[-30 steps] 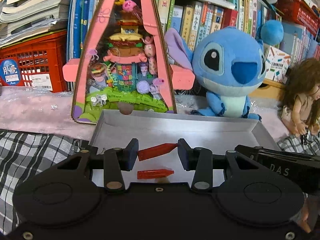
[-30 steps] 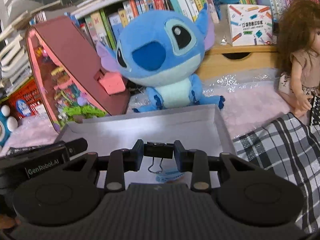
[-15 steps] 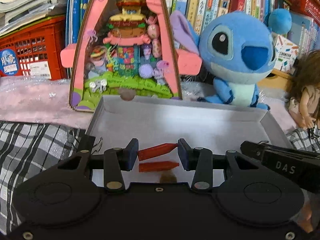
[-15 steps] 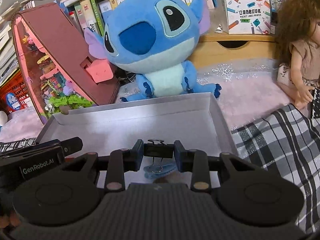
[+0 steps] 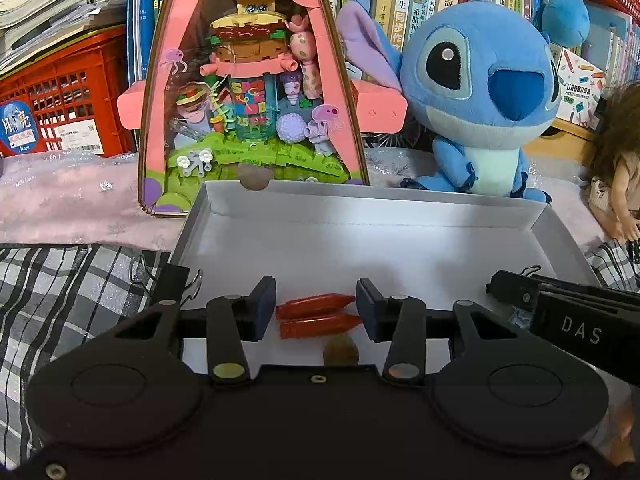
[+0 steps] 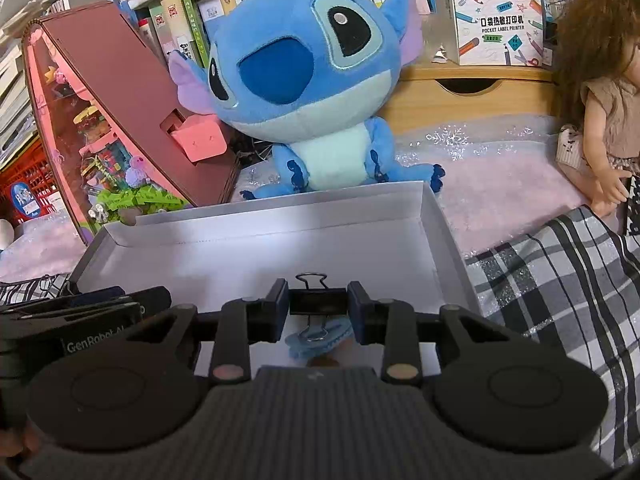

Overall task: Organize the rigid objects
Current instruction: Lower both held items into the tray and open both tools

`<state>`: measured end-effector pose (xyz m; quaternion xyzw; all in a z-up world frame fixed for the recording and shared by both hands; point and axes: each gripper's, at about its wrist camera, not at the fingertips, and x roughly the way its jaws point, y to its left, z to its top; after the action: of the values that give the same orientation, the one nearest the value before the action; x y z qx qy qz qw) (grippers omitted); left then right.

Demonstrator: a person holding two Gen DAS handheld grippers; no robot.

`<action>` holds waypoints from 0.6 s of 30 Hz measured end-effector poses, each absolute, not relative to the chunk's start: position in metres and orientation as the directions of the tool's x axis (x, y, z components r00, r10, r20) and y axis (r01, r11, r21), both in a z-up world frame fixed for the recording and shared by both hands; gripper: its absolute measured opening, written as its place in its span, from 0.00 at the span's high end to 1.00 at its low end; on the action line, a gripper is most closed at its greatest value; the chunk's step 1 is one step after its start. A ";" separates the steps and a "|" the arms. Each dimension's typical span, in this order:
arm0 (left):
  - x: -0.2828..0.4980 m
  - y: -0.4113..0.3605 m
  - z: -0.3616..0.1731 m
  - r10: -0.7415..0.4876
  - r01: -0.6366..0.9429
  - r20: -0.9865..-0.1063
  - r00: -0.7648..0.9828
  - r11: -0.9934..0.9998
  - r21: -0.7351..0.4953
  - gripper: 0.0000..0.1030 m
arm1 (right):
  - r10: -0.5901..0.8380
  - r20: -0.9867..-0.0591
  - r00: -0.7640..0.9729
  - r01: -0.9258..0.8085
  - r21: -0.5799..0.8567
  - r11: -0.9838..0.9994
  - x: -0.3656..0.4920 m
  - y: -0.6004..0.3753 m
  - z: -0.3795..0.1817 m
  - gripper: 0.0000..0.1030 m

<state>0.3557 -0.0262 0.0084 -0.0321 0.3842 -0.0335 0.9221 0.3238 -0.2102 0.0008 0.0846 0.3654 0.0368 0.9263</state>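
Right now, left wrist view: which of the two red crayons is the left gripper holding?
The upper red crayon: it spans the left gripper, tip against the right finger. The lower red crayon lies in the white box just beneath.

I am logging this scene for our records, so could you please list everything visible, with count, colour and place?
tray: one, white, centre of the cloth.
crayon pieces: two, red; upper one between the left fingers, lower on the tray floor.
binder clip: one, black, clamped in the right tool.
blue piece: one, light blue, on the tray under the clip.
plush toy: one, blue, behind the tray.
brick display: one, pink frame, behind the tray.
doll: one, brown hair, far right.
crate: one, red, far left.
books: many, mixed colours, on the back shelf.
left tool: black, over the tray.
right tool: black, over the tray.
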 end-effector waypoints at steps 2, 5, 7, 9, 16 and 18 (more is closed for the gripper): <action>0.354 -0.027 0.010 -0.083 0.031 -0.707 0.702 0.996 -0.086 0.44 | 0.130 -0.666 0.734 -0.010 0.181 0.984 0.323 -0.210 0.001 0.55; 0.348 -0.027 0.014 -0.075 0.029 -0.698 0.712 0.997 -0.078 0.32 | 0.144 -0.649 0.747 -0.027 0.187 0.982 0.318 -0.211 0.004 0.40; 0.341 -0.027 0.019 -0.077 0.041 -0.681 0.729 0.997 -0.070 0.28 | 0.140 -0.639 0.757 -0.035 0.174 0.984 0.312 -0.212 0.009 0.37; 0.334 -0.026 0.024 -0.078 0.046 -0.669 0.739 0.997 -0.066 0.24 | 0.140 -0.632 0.762 -0.040 0.170 0.985 0.308 -0.212 0.014 0.34; 0.301 -0.018 0.043 -0.100 0.068 -0.640 0.762 0.995 -0.074 0.20 | 0.151 -0.589 0.794 -0.072 0.156 0.985 0.283 -0.213 0.036 0.24; 0.287 -0.016 0.048 -0.115 0.087 -0.634 0.765 0.993 -0.075 0.19 | 0.167 -0.576 0.800 -0.091 0.158 0.983 0.273 -0.214 0.041 0.20</action>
<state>0.2872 -0.0164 0.0481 -0.0208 0.3389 -0.0536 0.9391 0.2728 -0.2140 0.0413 0.0612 0.3088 0.0683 0.9467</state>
